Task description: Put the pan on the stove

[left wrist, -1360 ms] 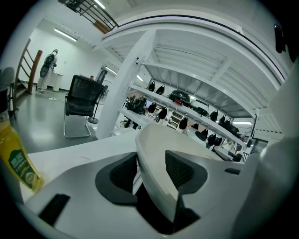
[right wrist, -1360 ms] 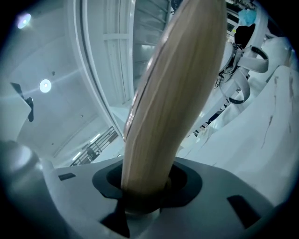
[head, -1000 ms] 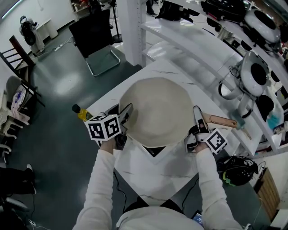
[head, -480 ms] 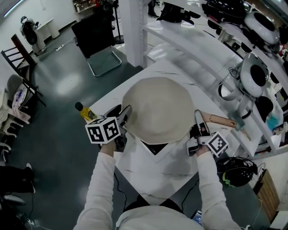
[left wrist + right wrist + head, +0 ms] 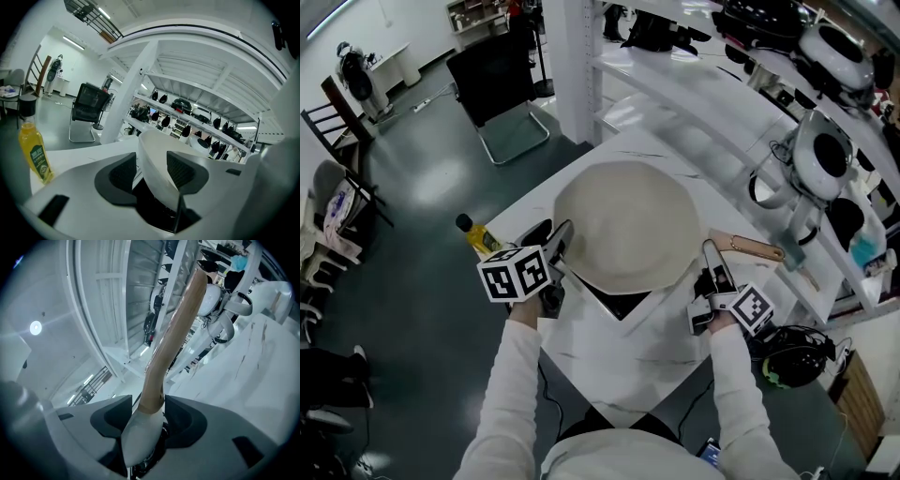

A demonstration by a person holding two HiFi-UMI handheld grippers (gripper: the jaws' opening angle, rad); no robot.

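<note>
The pan [image 5: 623, 230] sat on the stove [image 5: 620, 306]; left gripper [image 5: 557, 232] and right gripper [image 5: 713, 255] had just been opening, spread loose around rim and handle [image 5: 757, 248]. Only withdrawing seemed left.

Your stove [image 5: 623, 305] almost wholly hidden beneath the pan [image 5: 623, 225], only 1 dark corner showing; bottle [image 5: 33, 150] label too small for you to read, dark shapes [image 5: 182, 104] far behind too small to name

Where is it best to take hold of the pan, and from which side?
Probably the slim wooden handle, which sticks out to the right of the pan: come from the near side, jaws across it, close to the bowl. The wide, shallow pan may tip, so also pinch the thin left rim.
</note>
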